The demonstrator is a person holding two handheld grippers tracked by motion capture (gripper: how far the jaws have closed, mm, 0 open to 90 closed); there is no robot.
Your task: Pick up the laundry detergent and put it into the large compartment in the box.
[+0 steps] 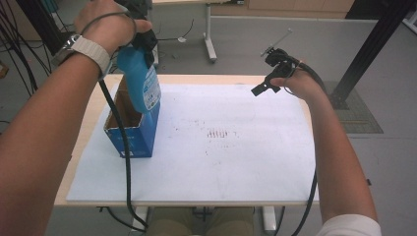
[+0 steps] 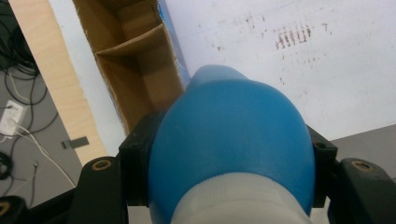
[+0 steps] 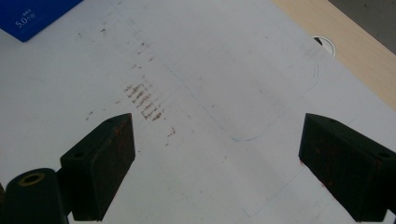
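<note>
My left gripper (image 1: 140, 42) is shut on the top of a blue plastic bottle (image 1: 140, 81) with a white label, holding it up over the open blue cardboard box (image 1: 132, 129) at the table's left. In the left gripper view the blue bottle (image 2: 231, 149) sits squeezed between my two black jaws, with the box's brown divided inside (image 2: 135, 60) below it. The bottle's lower end hangs at the box's far right rim. My right gripper (image 1: 272, 73) hovers above the far right part of the white sheet (image 1: 221, 147); its jaws stand wide apart around bare sheet (image 3: 219, 154).
The white sheet covers a light wooden table (image 1: 83, 142) and carries brown smudges (image 1: 219, 132) at its middle. Cables trail from both grippers over the front edge. A desk leg (image 1: 210, 46) and a black frame post (image 1: 373, 49) stand on the floor beyond the table.
</note>
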